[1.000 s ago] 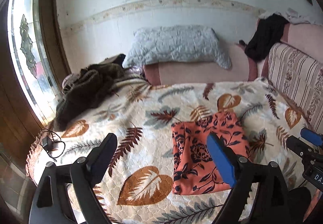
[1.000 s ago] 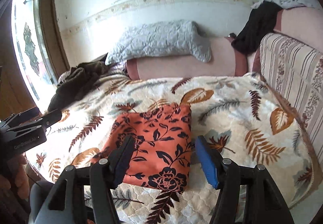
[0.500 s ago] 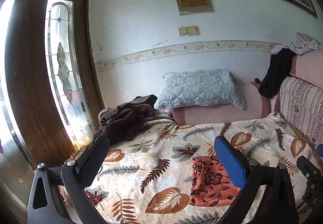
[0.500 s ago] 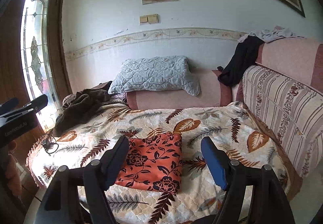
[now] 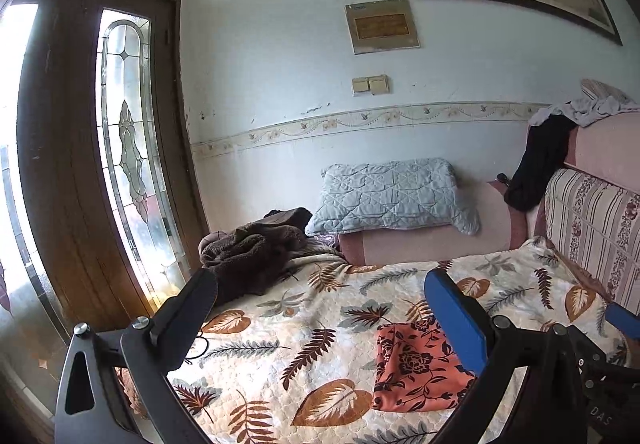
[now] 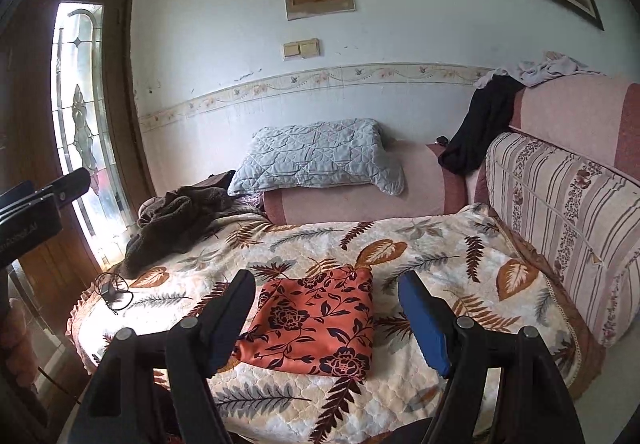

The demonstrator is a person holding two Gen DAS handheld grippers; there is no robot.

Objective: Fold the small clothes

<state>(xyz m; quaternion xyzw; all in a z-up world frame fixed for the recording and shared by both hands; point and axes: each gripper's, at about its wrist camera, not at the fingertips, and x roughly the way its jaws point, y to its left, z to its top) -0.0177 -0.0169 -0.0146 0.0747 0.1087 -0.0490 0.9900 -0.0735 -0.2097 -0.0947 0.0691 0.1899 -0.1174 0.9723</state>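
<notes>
A folded orange cloth [image 6: 316, 324] with dark flowers lies flat on a bed [image 6: 420, 244] covered in a leaf-print blanket. Both the left tongs [image 5: 320, 308] and the right tongs [image 6: 326, 304] hang above the bed's near edge, wide open and holding nothing. Beyond the cloth, a grey pillow [image 6: 316, 160] leans against the wall and a brown blanket [image 6: 172, 220] is heaped by the window [image 6: 80, 116].

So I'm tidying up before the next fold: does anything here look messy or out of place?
The orange floral cloth lies folded flat on the leaf-print bedspread, nothing odd there. A brown fleece garment is heaped crumpled at the far left corner, a black cable is tangled near the bed's left edge, and dark clothing hangs over the sofa back.
</notes>
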